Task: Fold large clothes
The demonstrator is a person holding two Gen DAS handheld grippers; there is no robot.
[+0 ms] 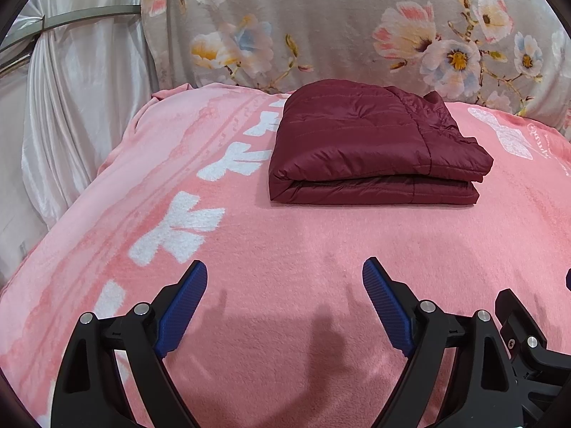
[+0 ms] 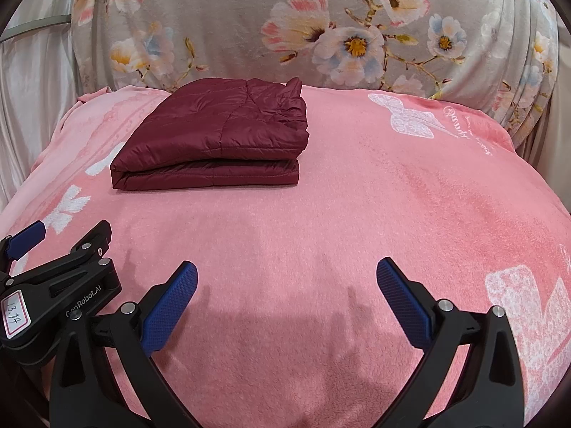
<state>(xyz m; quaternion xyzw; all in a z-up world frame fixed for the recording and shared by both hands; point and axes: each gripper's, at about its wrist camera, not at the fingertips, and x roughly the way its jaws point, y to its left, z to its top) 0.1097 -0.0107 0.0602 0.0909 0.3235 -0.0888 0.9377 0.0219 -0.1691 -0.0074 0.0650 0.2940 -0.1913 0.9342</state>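
From my left gripper (image 1: 284, 278) I see the jaws standing wide with nothing between them, only the pink fleece blanket (image 1: 303, 249) below. Left of those jaws a row of white bow shapes (image 1: 178, 228) runs along the blanket; straight ahead of them, well beyond the tips and slightly to the right, lies the maroon quilted jacket (image 1: 371, 146), folded into a flat rectangular bundle. Behind it hangs a grey floral cloth (image 1: 339, 25), with white satin drapery (image 1: 82, 89) off to the far left. From my right gripper (image 2: 287, 274) the jaws are likewise spread wide and empty over the blanket, and the jacket sits ahead and to the left of them. Just left of these jaws I see the left gripper's body, printed "GenRobot.AI", with a sticker (image 2: 16, 312) handwritten "13.14". Ahead to the right, the blanket carries script lettering (image 2: 474, 132) I cannot read.
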